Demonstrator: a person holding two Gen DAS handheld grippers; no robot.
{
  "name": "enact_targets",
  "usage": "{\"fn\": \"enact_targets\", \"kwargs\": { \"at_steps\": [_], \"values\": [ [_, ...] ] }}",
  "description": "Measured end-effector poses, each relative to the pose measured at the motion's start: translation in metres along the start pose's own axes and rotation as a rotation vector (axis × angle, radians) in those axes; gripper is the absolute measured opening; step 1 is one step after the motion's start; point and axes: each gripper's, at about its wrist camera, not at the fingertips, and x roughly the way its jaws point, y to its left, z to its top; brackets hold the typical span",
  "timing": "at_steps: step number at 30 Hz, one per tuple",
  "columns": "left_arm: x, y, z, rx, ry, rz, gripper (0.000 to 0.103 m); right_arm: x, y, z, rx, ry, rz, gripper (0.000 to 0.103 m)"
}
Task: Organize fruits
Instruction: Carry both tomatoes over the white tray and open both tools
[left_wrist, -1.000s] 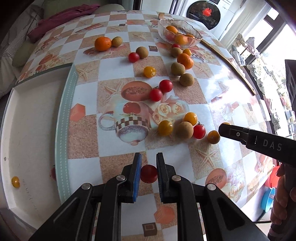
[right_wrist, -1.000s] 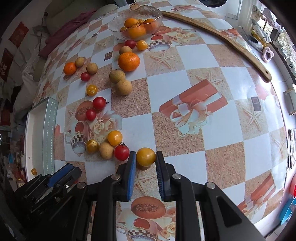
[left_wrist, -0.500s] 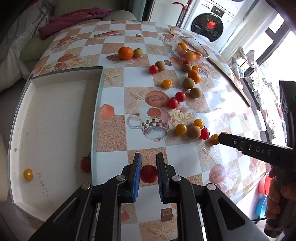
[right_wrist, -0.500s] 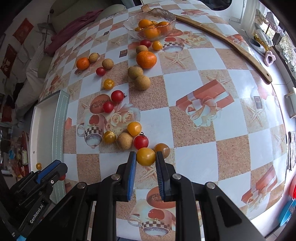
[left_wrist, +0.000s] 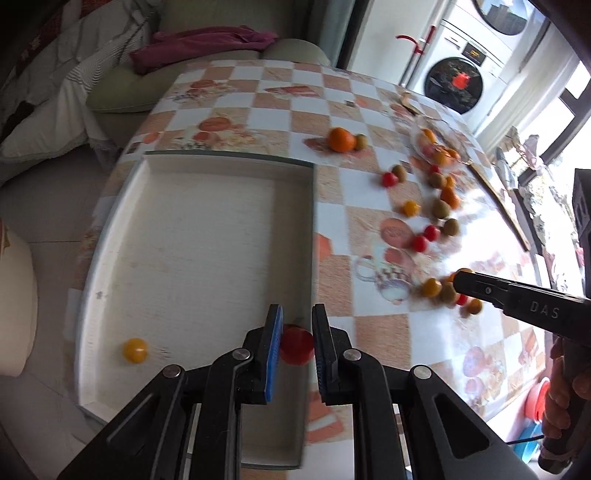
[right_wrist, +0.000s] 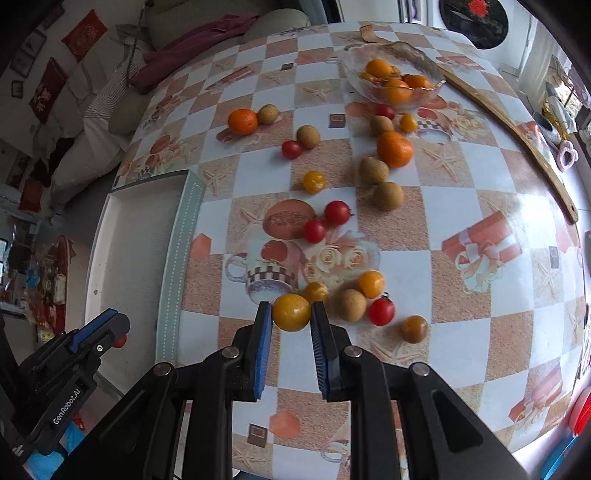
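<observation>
My left gripper (left_wrist: 295, 332) is shut on a red tomato (left_wrist: 296, 344) and holds it over the right edge of the white tray (left_wrist: 192, 240). A yellow tomato (left_wrist: 135, 350) lies in the tray at its near left. My right gripper (right_wrist: 291, 321) is shut on a yellow tomato (right_wrist: 291, 312) above the table, near a cluster of loose fruit (right_wrist: 352, 303). The left gripper also shows in the right wrist view (right_wrist: 110, 328), over the tray (right_wrist: 129, 258).
Several tomatoes, oranges and brown fruits lie scattered on the checked tablecloth (right_wrist: 461, 192). A glass bowl (right_wrist: 395, 79) with oranges stands at the far side. A long wooden stick (right_wrist: 517, 136) lies along the right edge. A sofa with cushions (left_wrist: 110, 85) is beyond the table.
My left gripper has carried the red tomato leftward, from over the tablecloth to the tray's edge. My right gripper has lifted the yellow tomato and moved it left, toward the tray.
</observation>
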Motion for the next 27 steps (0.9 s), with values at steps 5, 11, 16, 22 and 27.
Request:
{"fn": "enact_targets", "kwargs": {
  "at_steps": [5, 11, 16, 22, 27],
  "values": [
    [0.000, 0.038, 0.007, -0.053, -0.019, 0.051, 0.018, 0.015, 0.043, 0.011, -0.070, 0.015, 0.042, 0.023],
    [0.011, 0.078, 0.019, -0.110, -0.033, 0.102, 0.018, 0.039, 0.097, 0.024, -0.150, 0.042, 0.091, 0.023],
    [0.032, 0.093, 0.030, -0.101, -0.018, 0.135, 0.018, 0.066, 0.131, 0.039, -0.191, 0.076, 0.115, 0.023],
    [0.053, 0.100, 0.042, -0.087, 0.003, 0.145, 0.018, 0.095, 0.149, 0.055, -0.188, 0.100, 0.097, 0.023],
    [0.063, 0.099, 0.044, -0.057, 0.019, 0.157, 0.018, 0.110, 0.153, 0.064, -0.181, 0.114, 0.081, 0.023]
  ]
}}
